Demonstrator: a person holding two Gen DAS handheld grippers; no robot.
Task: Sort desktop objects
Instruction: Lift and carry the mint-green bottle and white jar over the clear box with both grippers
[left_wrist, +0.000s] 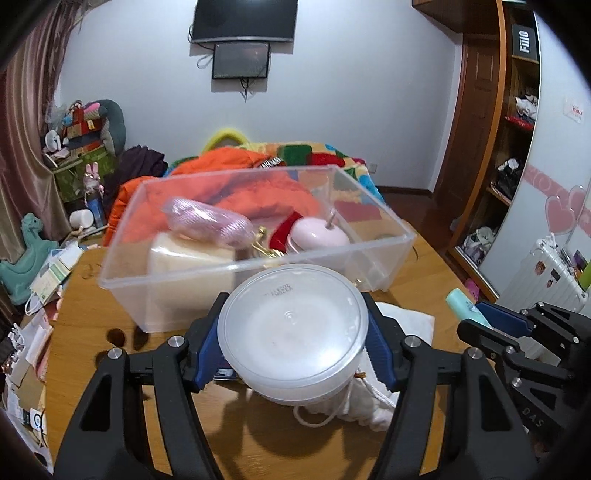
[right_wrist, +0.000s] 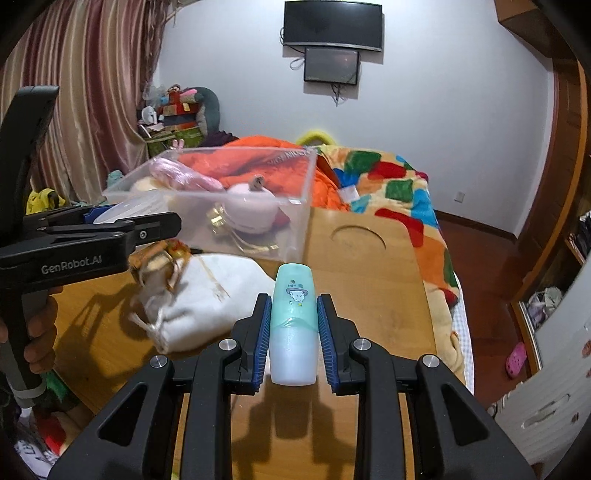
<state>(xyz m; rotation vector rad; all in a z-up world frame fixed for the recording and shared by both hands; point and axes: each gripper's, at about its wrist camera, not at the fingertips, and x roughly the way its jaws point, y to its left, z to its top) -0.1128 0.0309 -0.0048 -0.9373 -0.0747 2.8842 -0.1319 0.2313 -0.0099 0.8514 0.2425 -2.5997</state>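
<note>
In the left wrist view my left gripper is shut on a round translucent white lidded tub, held above the wooden table just in front of a clear plastic box. The box holds a pink mesh pouch, a pink round item, a cream block and small gold and red pieces. My right gripper is shut on a mint-green and white bottle, lifted off the table. At the left of the right wrist view, the left gripper carries the tub.
A white drawstring bag lies on the table between the grippers, with a small brown and gold bundle beside it. Papers and clutter crowd the table's left edge. Behind the table is a bed with a colourful blanket and an orange quilt.
</note>
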